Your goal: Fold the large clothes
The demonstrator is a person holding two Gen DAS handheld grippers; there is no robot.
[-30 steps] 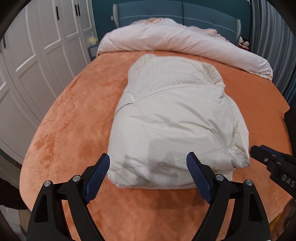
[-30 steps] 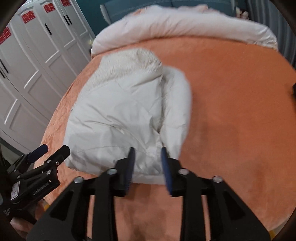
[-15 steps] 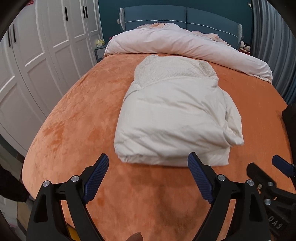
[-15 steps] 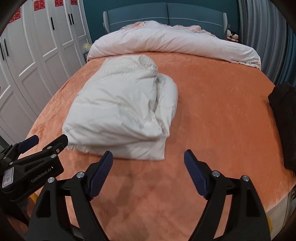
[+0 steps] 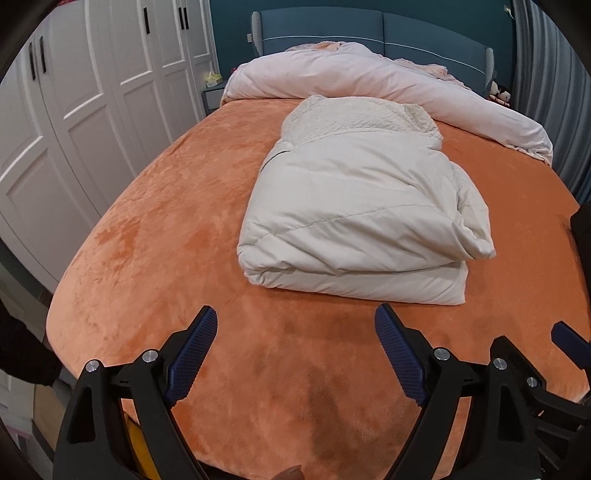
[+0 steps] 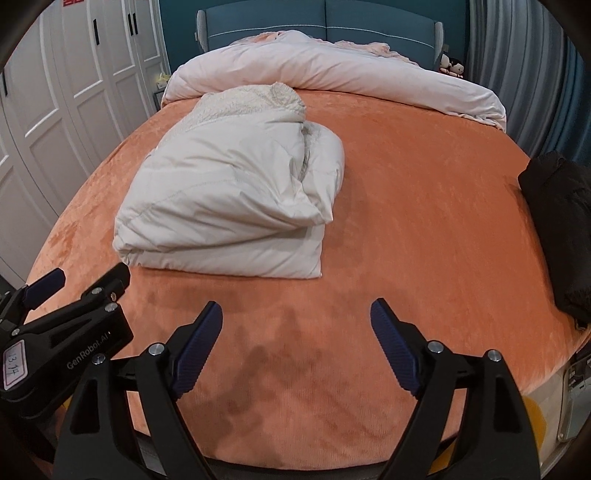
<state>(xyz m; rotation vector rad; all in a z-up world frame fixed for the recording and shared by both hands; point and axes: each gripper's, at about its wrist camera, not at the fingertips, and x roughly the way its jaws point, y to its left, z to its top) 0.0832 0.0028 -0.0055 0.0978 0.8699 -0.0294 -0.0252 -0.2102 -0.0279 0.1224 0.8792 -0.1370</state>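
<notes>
A large cream padded coat (image 5: 362, 214) lies folded into a thick bundle on the orange bed cover (image 5: 147, 240), its fleecy hood end toward the headboard. In the right wrist view the coat (image 6: 229, 199) sits left of centre. My left gripper (image 5: 295, 314) stands open over bare cover, a short way in front of the coat's near edge. My right gripper (image 6: 295, 308) is also open with nothing between its fingers, apart from the coat. Each gripper shows at the edge of the other's view: the left gripper (image 6: 55, 295), the right gripper (image 5: 569, 332).
A rolled pink duvet (image 5: 369, 81) lies across the head of the bed before a blue headboard (image 6: 314, 18). A black garment (image 6: 557, 229) rests at the bed's right edge. White wardrobe doors (image 5: 92, 110) line the left side. Bare orange cover (image 6: 424, 221) spreads right of the coat.
Both grippers drew back from the coat toward the bed's near edge. The right gripper, nearly shut at the coat's front edge a second ago, opened wide and came off it.
</notes>
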